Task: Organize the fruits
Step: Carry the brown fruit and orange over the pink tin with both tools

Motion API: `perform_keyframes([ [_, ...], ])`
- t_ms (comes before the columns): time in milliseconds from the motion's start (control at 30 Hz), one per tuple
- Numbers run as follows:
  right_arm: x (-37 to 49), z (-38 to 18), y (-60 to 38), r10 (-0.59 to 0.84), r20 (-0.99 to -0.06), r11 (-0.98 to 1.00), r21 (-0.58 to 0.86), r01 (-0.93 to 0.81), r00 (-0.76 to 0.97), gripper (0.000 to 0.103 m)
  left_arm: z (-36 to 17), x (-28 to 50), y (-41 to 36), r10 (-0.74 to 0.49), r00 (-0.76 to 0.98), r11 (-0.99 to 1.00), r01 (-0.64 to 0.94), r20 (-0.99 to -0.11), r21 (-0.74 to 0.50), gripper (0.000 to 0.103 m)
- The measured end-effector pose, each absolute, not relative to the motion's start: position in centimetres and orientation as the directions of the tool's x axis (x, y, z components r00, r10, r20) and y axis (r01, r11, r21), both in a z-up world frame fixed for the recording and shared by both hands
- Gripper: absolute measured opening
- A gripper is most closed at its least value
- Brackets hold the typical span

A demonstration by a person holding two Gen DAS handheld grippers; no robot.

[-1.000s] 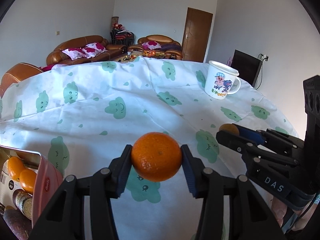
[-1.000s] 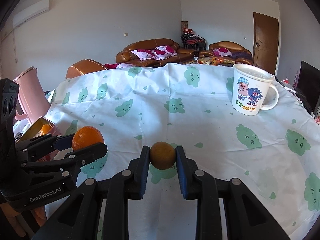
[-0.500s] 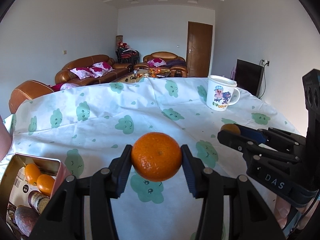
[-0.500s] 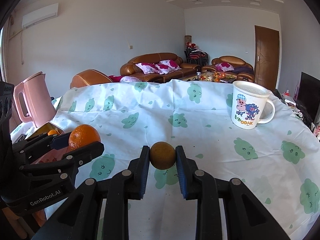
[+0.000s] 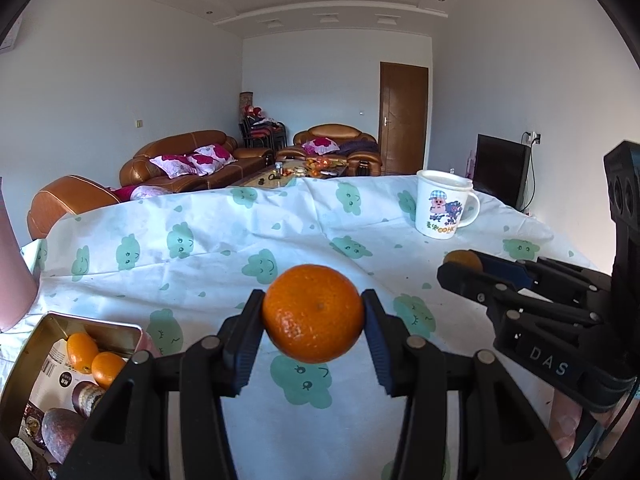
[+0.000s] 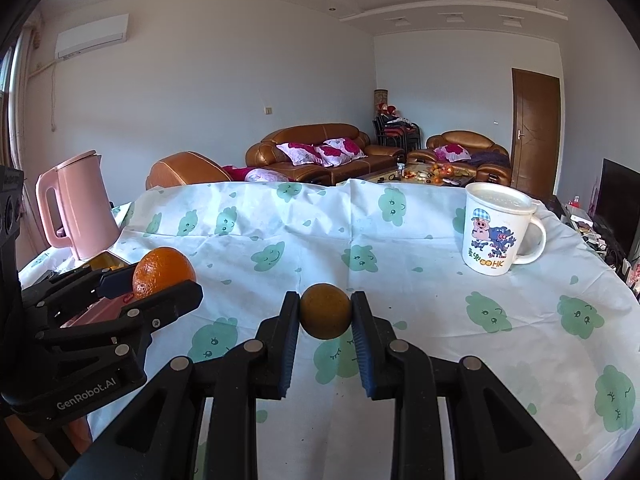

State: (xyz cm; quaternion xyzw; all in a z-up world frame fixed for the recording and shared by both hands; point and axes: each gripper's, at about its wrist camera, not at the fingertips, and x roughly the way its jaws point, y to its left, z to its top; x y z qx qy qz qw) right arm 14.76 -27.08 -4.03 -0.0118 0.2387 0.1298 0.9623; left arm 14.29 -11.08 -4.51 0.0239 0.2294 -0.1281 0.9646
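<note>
My left gripper (image 5: 313, 314) is shut on a bright orange (image 5: 313, 313) and holds it above the tablecloth. It also shows in the right wrist view (image 6: 163, 271) at the left. My right gripper (image 6: 325, 311) is shut on a small brown-yellow fruit (image 6: 325, 310), also held above the table; that fruit shows at the right of the left wrist view (image 5: 461, 260). A metal tin (image 5: 96, 326) at the lower left of the left wrist view holds two small oranges (image 5: 93, 358) and darker fruits (image 5: 60, 432).
A white cartoon mug (image 6: 494, 234) stands at the far right of the table. A pink kettle (image 6: 78, 210) stands at the far left behind the tin. The cloud-print tablecloth (image 6: 280, 248) covers the table. Sofas and a door lie beyond.
Both grippers have risen and tilted up with their fruits, so more of the room and of the tin's inside shows. The grips have not changed.
</note>
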Motion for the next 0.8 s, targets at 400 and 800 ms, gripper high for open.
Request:
perform_keyframes([
  [400,13.9,-3.7,-27.0,0.250,-0.419,0.964,0.025,-0.264,0.873,0.027,-4.0,13.0,-11.1,-0.216,0.891,0.971,0.240,-0.398,0.011,0.050],
  [800,13.4,-3.4,-27.0,0.255,-0.382,0.962,0.011,-0.271,0.888,0.027,-3.6,11.8,-10.7,-0.197,0.919,0.976,0.217,-0.342,0.021,0.050],
])
